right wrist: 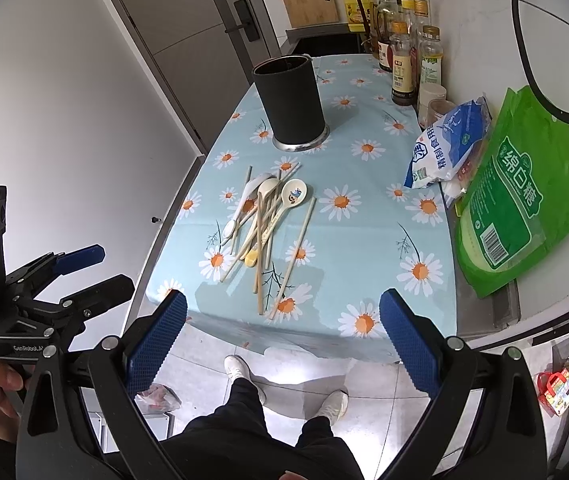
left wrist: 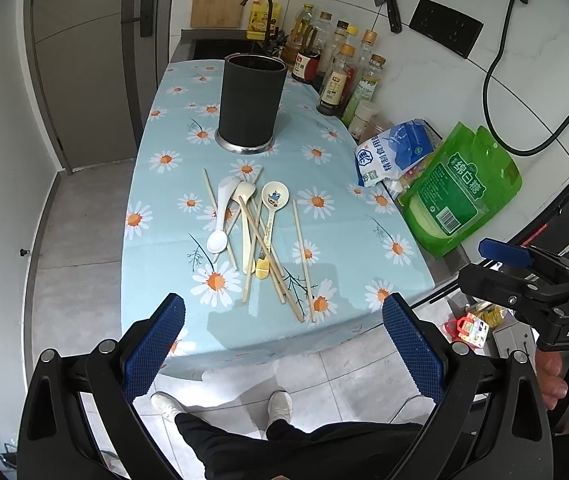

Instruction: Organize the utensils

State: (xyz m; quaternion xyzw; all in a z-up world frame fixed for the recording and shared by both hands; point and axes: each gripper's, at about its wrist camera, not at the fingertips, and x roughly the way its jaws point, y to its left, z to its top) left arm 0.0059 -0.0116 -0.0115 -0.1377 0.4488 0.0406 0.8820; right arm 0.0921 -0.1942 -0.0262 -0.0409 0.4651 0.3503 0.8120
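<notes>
A loose pile of utensils lies mid-table: a white spoon (left wrist: 222,216), a cream spoon (left wrist: 246,224), a spoon with a cartoon print (left wrist: 273,204) and several wooden chopsticks (left wrist: 303,256). The pile also shows in the right wrist view (right wrist: 264,220). A tall black utensil holder (left wrist: 252,100) (right wrist: 290,100) stands upright behind the pile. My left gripper (left wrist: 284,344) is open and empty, held off the table's near edge. My right gripper (right wrist: 282,344) is open and empty, also short of the near edge.
The table has a blue daisy cloth (left wrist: 344,240). Sauce bottles (left wrist: 340,76) line the right back. A blue-white bag (left wrist: 396,152) and a green bag (left wrist: 460,192) lie at the right edge. A sink (left wrist: 224,46) is behind. The person's legs (left wrist: 284,440) stand below.
</notes>
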